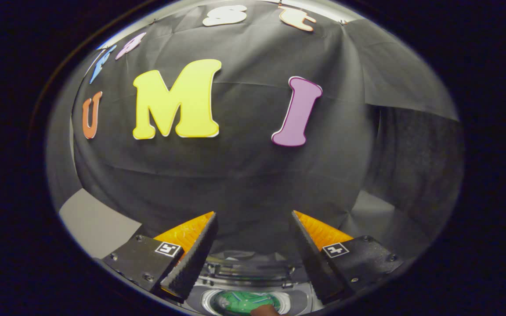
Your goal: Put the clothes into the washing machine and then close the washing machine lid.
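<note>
My gripper (254, 213) is open, its two fingers spread wide with nothing between them, raised and facing the booth's dark cloth wall. Far below, between the bases of the fingers, sits a small grey washing machine (299, 299) seen from above. Its clear lid (248, 265) stands tipped up at the back of the round opening. Inside the drum lies green clothing (244, 302). A small part of a hand (267, 310) shows at the near edge of the drum opening.
The black cloth wall hangs close ahead and wraps round to the right. A pale grey surface (97, 226) shows low on the left beyond the left finger, and another pale patch (374, 210) low on the right.
</note>
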Demonstrator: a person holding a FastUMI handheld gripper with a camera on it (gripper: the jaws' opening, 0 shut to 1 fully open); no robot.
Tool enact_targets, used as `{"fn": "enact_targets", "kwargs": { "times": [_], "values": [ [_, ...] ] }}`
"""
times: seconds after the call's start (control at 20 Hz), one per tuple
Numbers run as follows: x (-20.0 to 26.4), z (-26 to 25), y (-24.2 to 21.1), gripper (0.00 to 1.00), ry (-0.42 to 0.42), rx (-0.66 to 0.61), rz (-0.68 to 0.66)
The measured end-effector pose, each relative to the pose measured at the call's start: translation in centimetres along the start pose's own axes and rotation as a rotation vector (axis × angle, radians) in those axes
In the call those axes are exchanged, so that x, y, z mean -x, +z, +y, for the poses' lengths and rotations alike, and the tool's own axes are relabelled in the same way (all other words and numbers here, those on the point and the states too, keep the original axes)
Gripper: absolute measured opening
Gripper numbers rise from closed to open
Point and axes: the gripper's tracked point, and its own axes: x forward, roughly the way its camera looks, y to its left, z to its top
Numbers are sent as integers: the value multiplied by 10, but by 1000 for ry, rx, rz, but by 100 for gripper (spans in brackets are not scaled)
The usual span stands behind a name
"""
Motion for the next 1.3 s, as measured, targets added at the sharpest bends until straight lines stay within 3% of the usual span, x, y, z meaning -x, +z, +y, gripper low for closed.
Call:
{"fn": "enact_targets", "kwargs": {
  "times": [0.05, 0.2, 0.75, 1.3],
  "values": [
    [-9, -1, 3, 100, -14, 19, -10],
    [-31, 14, -3, 100, 68, -15, -17],
    [-50, 5, -111, 100, 54, -100, 216],
    [-18, 4, -116, 100, 62, -130, 96]
  ]
}}
